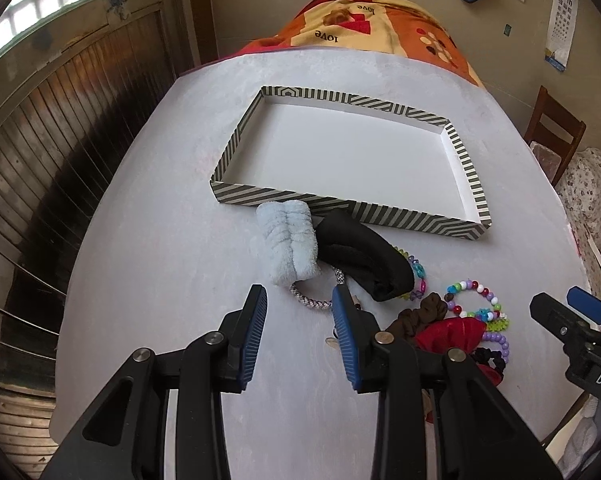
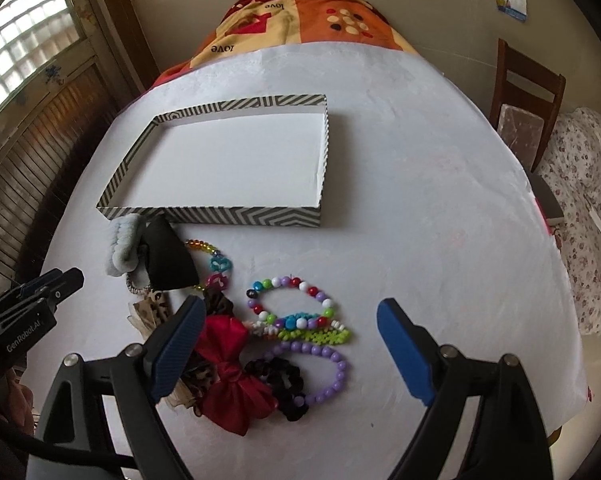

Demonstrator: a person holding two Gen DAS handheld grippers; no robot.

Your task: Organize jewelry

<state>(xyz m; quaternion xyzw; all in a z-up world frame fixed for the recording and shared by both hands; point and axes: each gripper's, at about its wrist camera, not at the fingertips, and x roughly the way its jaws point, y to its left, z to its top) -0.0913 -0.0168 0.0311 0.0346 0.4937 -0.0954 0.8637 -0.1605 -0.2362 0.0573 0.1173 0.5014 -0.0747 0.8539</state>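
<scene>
Your left tool [image 1: 298, 316] hangs over the near part of the white table [image 1: 148, 240] with its jaws partly apart and nothing between the pads. Just past its fingertips lies a braided pale cord loop [image 1: 314, 302], and beyond that a rolled light-blue terry band [image 1: 290, 244] and a black fabric piece [image 1: 360, 256], both touching the near wall of the striped tray [image 1: 380, 216]. The rest of the jewelry pile sits to the right of this tool, partly hidden behind its right finger.

Your right tool [image 2: 288, 344] stands wide open and holds nothing. The pile lies between and just beyond its fingers, toward the left one: a red satin bow [image 2: 232, 376], a purple bead bracelet [image 2: 332, 364], a multicoloured bead bracelet [image 2: 292, 300], a lime-green spiky band [image 2: 320, 336] and a dark scrunchie [image 2: 280, 376].

The tray's white floor is bare in both views. Only the right wrist view shows the pile whole, along with a leopard-print piece [image 2: 152, 312] at its left edge, possibly a bow, though the finger covers much of it. Each view catches the other tool at its edge: the right tool at the far right of the left wrist view, the left tool at the far left of the right wrist view.
</scene>
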